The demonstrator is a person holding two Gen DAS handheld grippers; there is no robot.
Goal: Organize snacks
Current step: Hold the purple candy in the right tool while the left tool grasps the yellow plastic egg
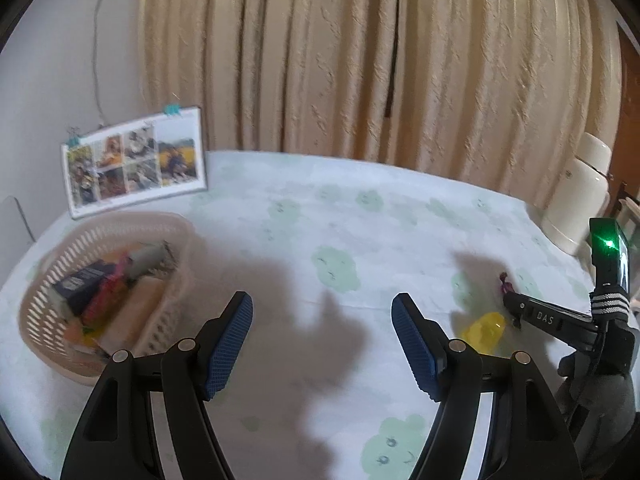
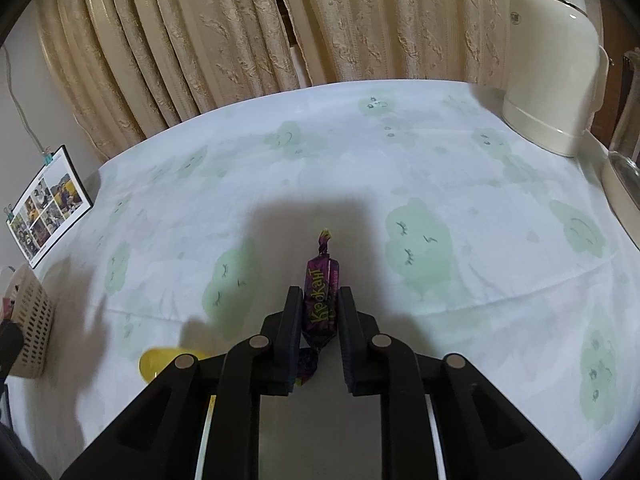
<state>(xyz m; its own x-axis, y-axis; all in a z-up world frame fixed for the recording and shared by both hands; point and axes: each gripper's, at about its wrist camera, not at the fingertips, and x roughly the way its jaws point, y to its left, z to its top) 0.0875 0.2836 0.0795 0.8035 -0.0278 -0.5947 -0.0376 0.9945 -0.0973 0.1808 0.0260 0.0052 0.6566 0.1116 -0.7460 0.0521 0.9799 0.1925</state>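
Purple wrapper with yellow-green lettering marks the candy that the right claw has clamped between its two black fingers; one twisted end pokes out far past the fingertips and the other tucks back toward the claw's body. From the left wrist view the same right claw reaches in from the right edge, held by a gloved hand, its tips low over the surface with the candy showing as a small dark twist at the tips.

Just near and left of those tips lies a yellow snack, resting on the cloth and apart from both claws; in the right wrist view it peeks out at the lower left behind the claw's linkage.

Left claw stands wide apart, its blue ribbed pads holding nothing and hovering over bare cloth with green cloud prints.

At the left sits a beige slotted basket already holding several packets, well apart from the candy. A photo card leans at the far left, and a cream jug stands at the far right before the curtain.
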